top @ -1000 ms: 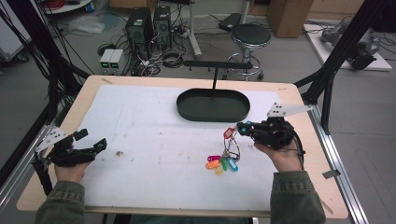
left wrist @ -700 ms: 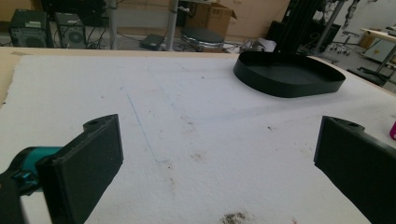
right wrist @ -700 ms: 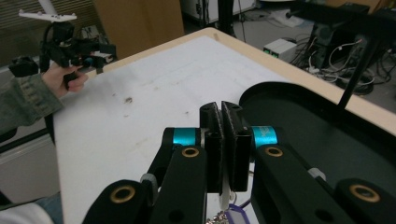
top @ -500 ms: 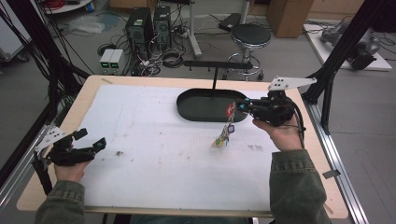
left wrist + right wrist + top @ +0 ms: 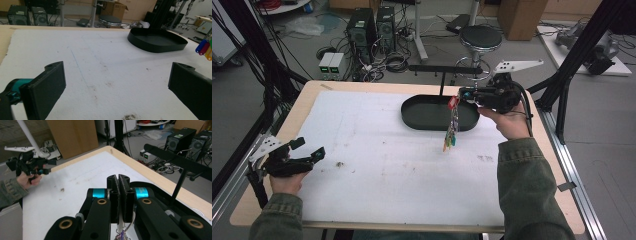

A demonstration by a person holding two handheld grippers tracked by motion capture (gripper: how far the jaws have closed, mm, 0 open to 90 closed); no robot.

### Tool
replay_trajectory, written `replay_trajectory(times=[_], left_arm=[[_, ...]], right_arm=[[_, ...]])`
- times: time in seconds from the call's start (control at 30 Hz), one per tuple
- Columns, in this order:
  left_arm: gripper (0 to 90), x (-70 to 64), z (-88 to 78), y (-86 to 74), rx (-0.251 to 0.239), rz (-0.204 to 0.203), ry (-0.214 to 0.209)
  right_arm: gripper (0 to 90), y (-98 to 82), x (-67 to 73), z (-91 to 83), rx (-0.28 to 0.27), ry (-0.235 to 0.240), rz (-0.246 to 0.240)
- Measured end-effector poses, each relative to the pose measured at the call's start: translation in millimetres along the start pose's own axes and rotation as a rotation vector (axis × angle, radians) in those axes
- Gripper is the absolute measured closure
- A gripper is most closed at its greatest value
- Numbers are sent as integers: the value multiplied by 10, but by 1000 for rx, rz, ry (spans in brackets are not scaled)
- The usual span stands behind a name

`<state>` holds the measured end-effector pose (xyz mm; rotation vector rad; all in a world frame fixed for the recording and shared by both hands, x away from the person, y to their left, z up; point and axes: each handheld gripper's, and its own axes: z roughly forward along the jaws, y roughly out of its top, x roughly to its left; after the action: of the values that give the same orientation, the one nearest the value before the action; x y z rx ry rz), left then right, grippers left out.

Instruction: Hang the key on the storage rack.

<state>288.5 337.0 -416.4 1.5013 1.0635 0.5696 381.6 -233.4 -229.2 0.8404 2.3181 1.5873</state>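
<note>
Left gripper (image 5: 307, 155): nearest, at the table's front left corner, held low over the white mat (image 5: 377, 165); jaws stand wide apart with nothing between them; in the left gripper view the two black jaws frame bare mat.
White mat: covers most of the wooden table (image 5: 307, 92); a small dark speck (image 5: 340, 163) lies on it just beyond the left gripper.
Right gripper (image 5: 460, 94): raised above the table's right side, over the near right end of the tray; jaws pressed together on the top of the key bunch; in the right gripper view the two pads (image 5: 120, 195) meet with a ring and a thin chain showing just below them.
Key bunch (image 5: 451, 131): hangs straight down from the right gripper, clear of the mat; a red tag at the top by the jaws, coloured tags at the bottom; its lower end shows against the tray's near rim and the mat in front of it.
Black tray (image 5: 422, 112): oval, at the far middle of the mat; inside looks bare.
Black rail (image 5: 447, 70): stands on a post behind the tray, at the table's far edge.
Stool (image 5: 480, 37): on the floor beyond the table.
</note>
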Motion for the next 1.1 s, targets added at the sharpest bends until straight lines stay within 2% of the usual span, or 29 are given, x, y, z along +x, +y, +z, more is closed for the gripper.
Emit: replay_trajectory(times=[0.3,0.53,0.8,0.87,1.0,1.1], left_arm=[[17,9,22,0,-4,-9,-7],[17,13,21,0,-9,-15,-9],[17,13,21,0,-12,-19,-13],[17,13,19,1,-12,-20,-13],[17,16,22,0,-10,-20,-15],[17,21,26,-2,-8,-20,-16]], right_arm=[[878,150,-166,147,18,-37,9],[878,285,-307,248,21,-81,36],[878,325,-418,393,20,-95,63],[878,368,-446,427,31,-112,60],[878,449,-494,477,14,-104,77],[878,483,-527,533,18,-116,72]])
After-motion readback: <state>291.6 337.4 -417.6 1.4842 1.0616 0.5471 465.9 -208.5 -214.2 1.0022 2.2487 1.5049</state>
